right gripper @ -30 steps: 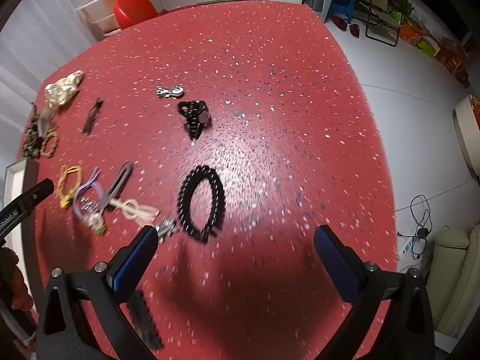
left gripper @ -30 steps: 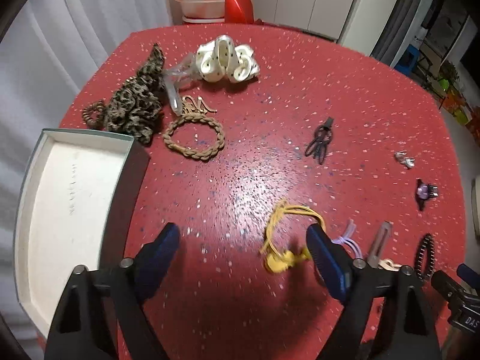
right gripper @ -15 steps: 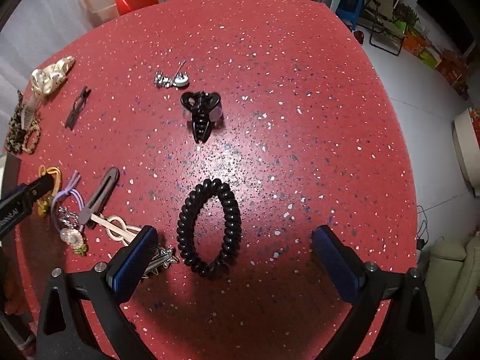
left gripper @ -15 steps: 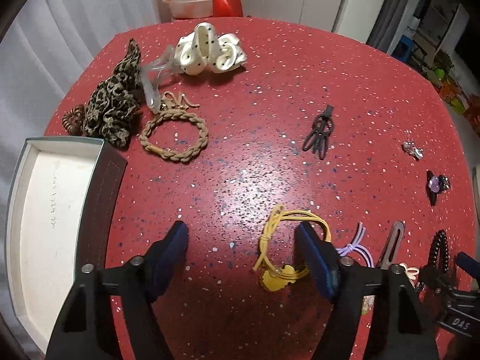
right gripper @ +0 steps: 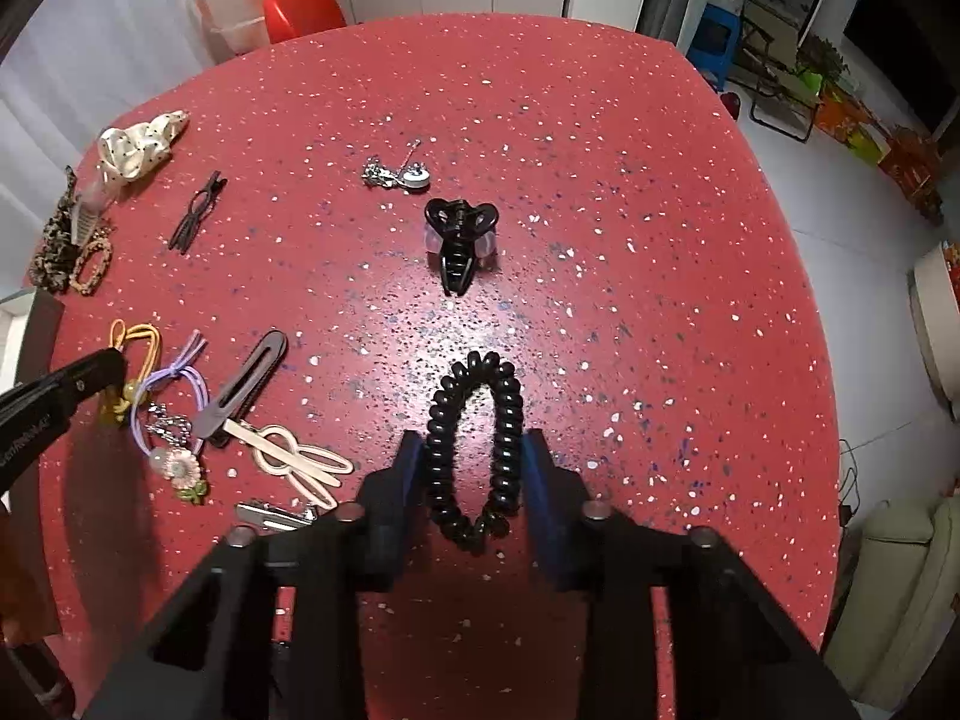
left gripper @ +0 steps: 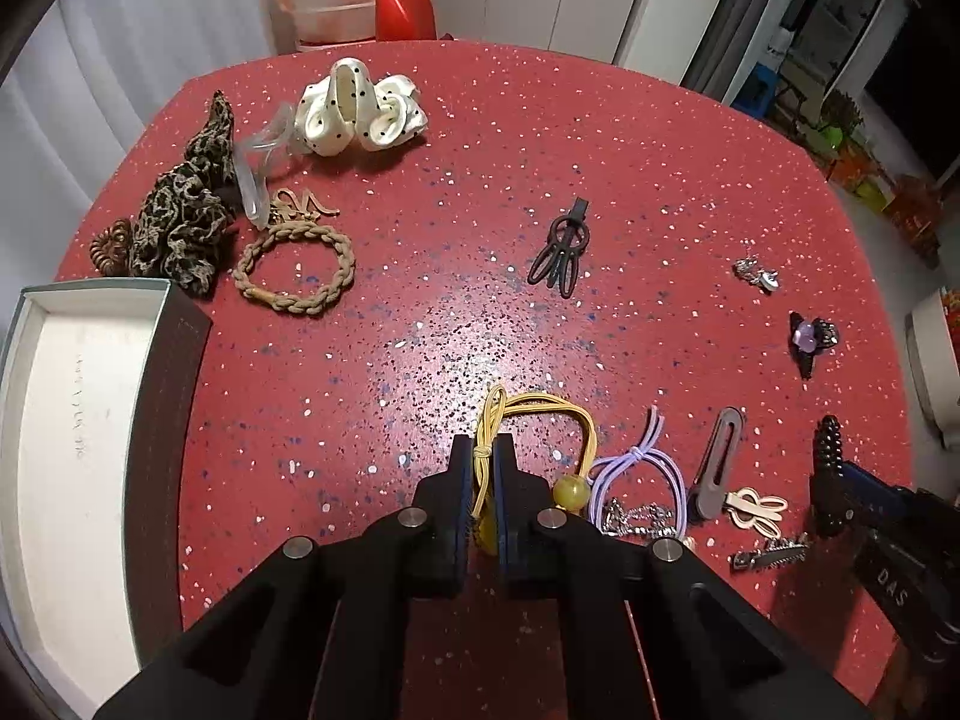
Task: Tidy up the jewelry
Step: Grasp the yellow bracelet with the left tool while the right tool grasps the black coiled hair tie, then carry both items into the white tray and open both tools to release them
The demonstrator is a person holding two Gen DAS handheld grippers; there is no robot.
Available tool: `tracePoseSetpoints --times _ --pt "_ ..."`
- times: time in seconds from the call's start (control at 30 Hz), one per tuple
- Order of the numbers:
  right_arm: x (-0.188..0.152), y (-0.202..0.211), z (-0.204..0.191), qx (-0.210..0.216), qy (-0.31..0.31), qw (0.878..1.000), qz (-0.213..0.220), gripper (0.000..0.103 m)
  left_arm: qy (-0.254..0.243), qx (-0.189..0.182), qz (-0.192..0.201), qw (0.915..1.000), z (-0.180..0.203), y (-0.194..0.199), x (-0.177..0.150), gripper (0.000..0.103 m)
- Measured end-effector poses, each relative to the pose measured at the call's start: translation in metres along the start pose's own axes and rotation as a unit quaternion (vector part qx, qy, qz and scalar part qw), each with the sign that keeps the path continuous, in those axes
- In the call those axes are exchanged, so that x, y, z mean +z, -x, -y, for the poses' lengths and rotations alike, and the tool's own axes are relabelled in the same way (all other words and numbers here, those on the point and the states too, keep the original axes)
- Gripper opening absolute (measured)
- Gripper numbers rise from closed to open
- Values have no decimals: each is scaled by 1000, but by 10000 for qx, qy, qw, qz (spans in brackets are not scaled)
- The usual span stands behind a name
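On the red table (left gripper: pixel 660 138), left gripper (left gripper: pixel 485 468) was clamped tight on the yellow hair tie (left gripper: pixel 555 405), right gripper (right gripper: pixel 474 468) was closing, pads squeezing the black coil tie (right gripper: pixel 474 372)

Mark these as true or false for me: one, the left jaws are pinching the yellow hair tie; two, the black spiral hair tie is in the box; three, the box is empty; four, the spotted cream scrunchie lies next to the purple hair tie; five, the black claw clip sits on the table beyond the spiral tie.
1. True: the left gripper is shut on the yellow hair tie.
2. False: the black spiral hair tie lies on the red table, between the closing jaws of the right gripper.
3. True: the box shows only its bare white bottom.
4. False: the spotted cream scrunchie lies at the far side, well away from the purple hair tie.
5. True: the black claw clip lies there.
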State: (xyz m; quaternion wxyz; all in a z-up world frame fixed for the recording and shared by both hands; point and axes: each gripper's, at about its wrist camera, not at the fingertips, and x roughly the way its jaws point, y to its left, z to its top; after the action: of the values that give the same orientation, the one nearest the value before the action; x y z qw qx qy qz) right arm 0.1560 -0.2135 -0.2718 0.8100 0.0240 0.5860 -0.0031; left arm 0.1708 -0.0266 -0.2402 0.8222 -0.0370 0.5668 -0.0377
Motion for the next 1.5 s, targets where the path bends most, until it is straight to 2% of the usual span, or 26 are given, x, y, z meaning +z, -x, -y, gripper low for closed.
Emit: tracePoseSetpoints --times 0.4,0.77,0.97,1.23,1.5 --pt "1 33 28 492 -422 9979 56 22 8 -337 274 9991 -5 47 -13 8" --pt "-14 69 23 699 -470 9964 142 22 -23 -471 395 9981 -8 88 -27 8" --pt "-20 88 16 760 -397 9961 187 22 117 -574 431 9974 -17 110 -39 8" --pt "-19 107 -17 906 -122 9955 265 22 362 -559 631 9958 -44 139 -49 8" --pt "-7 125 -82 1215 404 9909 406 22 804 -339 854 9925 -98 164 -62 8"
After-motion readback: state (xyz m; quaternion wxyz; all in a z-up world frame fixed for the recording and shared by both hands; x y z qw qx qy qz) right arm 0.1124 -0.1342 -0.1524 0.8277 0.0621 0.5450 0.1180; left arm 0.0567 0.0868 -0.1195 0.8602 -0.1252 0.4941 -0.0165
